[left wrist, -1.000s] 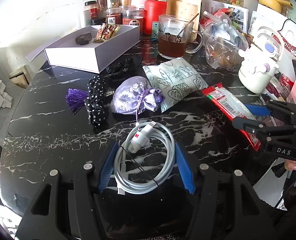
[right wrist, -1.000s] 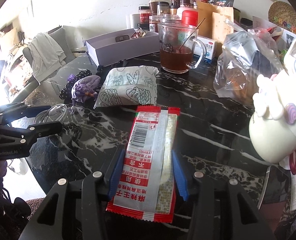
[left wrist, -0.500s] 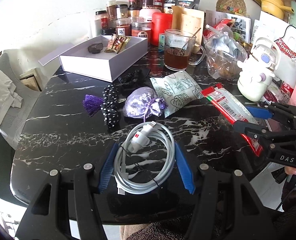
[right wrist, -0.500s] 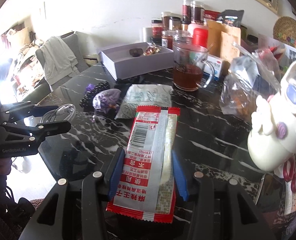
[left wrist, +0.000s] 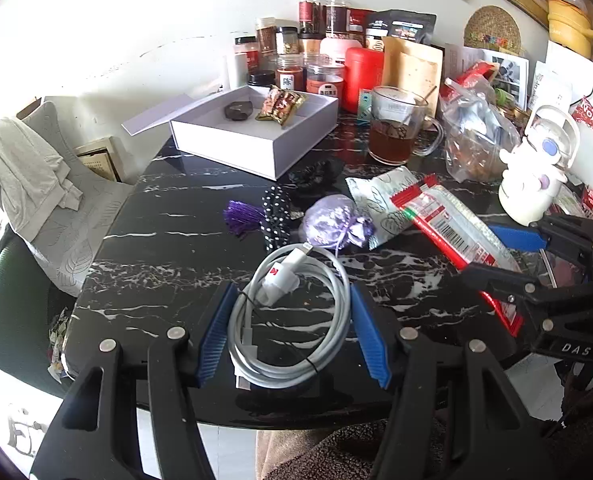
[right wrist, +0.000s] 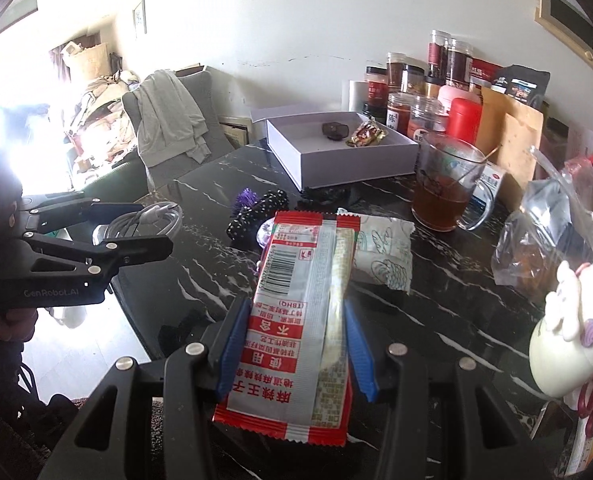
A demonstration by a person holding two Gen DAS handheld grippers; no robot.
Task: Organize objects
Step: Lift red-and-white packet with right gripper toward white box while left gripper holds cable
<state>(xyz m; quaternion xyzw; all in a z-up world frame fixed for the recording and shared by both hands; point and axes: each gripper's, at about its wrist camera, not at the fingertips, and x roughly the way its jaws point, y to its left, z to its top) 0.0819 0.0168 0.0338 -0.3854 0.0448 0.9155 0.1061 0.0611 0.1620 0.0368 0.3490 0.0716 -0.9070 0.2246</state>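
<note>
My left gripper (left wrist: 292, 328) is shut on a coiled white charging cable (left wrist: 292, 320), lifted above the black marble table (left wrist: 168, 264). My right gripper (right wrist: 296, 344) is shut on a long red and silver snack packet (right wrist: 300, 320), also held off the table. Each gripper shows in the other's view: the right gripper (left wrist: 496, 256) with the snack packet (left wrist: 452, 228) at the right, the left gripper (right wrist: 152, 228) with the cable (right wrist: 152, 218) at the left. An open white box (left wrist: 256, 136) at the back holds a dark object and a candy wrapper (left wrist: 281, 105).
On the table lie a purple sachet (left wrist: 332, 222), a black dotted scrunchie (left wrist: 274, 216), a purple tassel (left wrist: 240, 216) and a patterned pouch (left wrist: 376, 200). A glass mug of tea (left wrist: 396, 128), jars (left wrist: 316, 60), a plastic bag (left wrist: 476, 140) and a white bottle (left wrist: 536, 176) crowd the back right. A chair (left wrist: 48, 200) stands left.
Both grippers have risen and pulled back from the table with the cable and the snack packet still held. The table's objects now look smaller and farther away.
</note>
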